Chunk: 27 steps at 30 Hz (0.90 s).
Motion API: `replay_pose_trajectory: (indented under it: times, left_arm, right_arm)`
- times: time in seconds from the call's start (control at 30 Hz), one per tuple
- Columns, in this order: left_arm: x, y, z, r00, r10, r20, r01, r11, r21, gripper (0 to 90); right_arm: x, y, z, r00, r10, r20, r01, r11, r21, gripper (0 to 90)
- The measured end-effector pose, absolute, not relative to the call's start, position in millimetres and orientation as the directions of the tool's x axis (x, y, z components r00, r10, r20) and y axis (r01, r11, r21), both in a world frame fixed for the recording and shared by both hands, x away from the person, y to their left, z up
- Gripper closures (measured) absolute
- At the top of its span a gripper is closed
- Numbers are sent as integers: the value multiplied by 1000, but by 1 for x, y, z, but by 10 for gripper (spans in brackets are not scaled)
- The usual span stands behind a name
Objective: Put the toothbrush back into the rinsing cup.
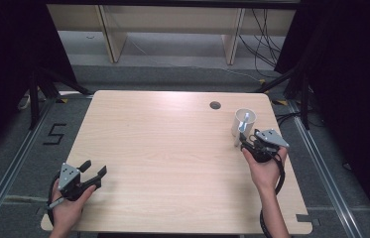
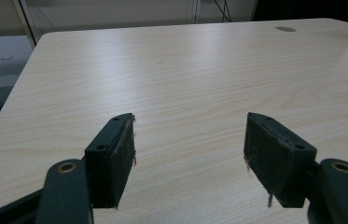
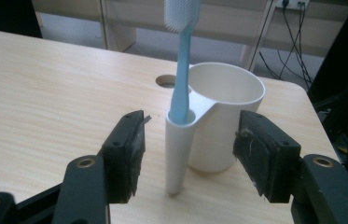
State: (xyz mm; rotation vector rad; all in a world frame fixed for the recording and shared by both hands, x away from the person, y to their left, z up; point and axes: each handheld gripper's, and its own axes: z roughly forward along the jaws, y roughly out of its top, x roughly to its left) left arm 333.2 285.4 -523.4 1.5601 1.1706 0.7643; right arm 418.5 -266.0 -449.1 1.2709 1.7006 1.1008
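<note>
Left tool (image 1: pixel 94 172): released, jaws apart over bare desk (image 1: pixel 172 163) near its front-left corner | Right tool (image 3: pixel 188 154): released, jaws flanking the cup's side tube, not touching it | White cup (image 1: pixel 244 121): upright at desk's far right, near cable hole (image 1: pixel 215 105) | Blue toothbrush (image 3: pixel 181 65): upright in side tube, bristles up

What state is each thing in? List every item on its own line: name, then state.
White plastic cup with a side tube holder: upright on the table, apparently empty.
Light blue toothbrush with white bristles: standing upright in the cup's side tube, bristles up.
Left gripper: open, holding nothing, low over the bare table.
Right gripper: open, jaws on either side of the cup's tube, not closed on it.
Light wooden table: flat, round cable hole uncovered.
</note>
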Motion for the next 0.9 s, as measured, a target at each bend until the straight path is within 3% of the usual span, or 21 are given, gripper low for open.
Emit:
replay_pose_trajectory:
  times: [0.37,0.8,0.87,0.9]
  left_arm:
    - [334,285,-524,336,939,-77,296,-28,955,332]
    - [334,284,-524,335,939,-79,295,-25,955,332]
    - [333,285,-524,330,941,-74,305,-32,952,332]
    - [333,285,-524,330,941,-74,305,-32,952,332]
  right_arm:
    - [399,-271,-457,-304,950,-68,423,199,884,428]
    - [373,-289,-481,-271,963,0,523,147,840,423]
    - [372,-295,-485,-297,955,-27,508,181,842,423]
    - [368,-292,-487,-259,966,17,535,130,835,423]
